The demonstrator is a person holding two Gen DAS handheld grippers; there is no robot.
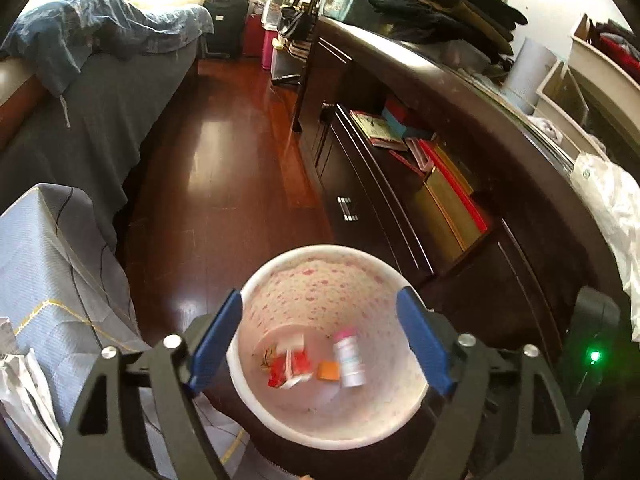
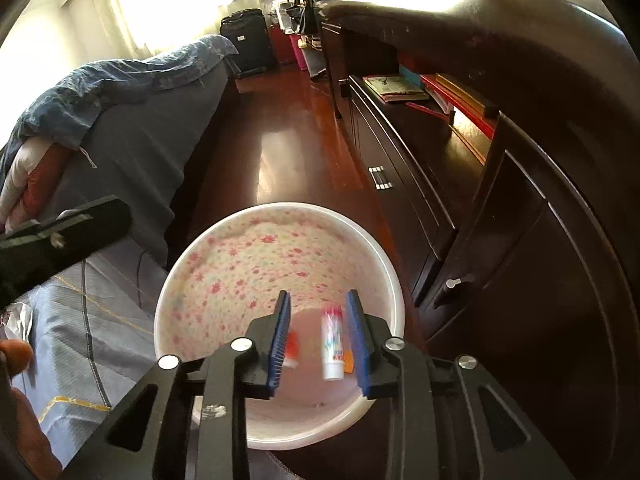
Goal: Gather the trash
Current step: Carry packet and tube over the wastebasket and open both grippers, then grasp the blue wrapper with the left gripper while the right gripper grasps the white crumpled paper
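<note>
Above the flowered bin point(image 1: 320, 432), the left gripper point(image 1: 320, 344) was wide open and held nothing, and the right gripper point(image 2: 318, 340) was half open, also empty. At the bottom of the bin lay a small white bottle point(image 2: 333, 350), a red carton point(image 1: 290, 368) and an orange piece point(image 1: 329, 371).

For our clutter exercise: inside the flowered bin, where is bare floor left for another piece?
In the white flowered plastic bin, the near floor below the items is bare. Crowded: red-and-white carton, orange block and white bottle fill the middle.
</note>
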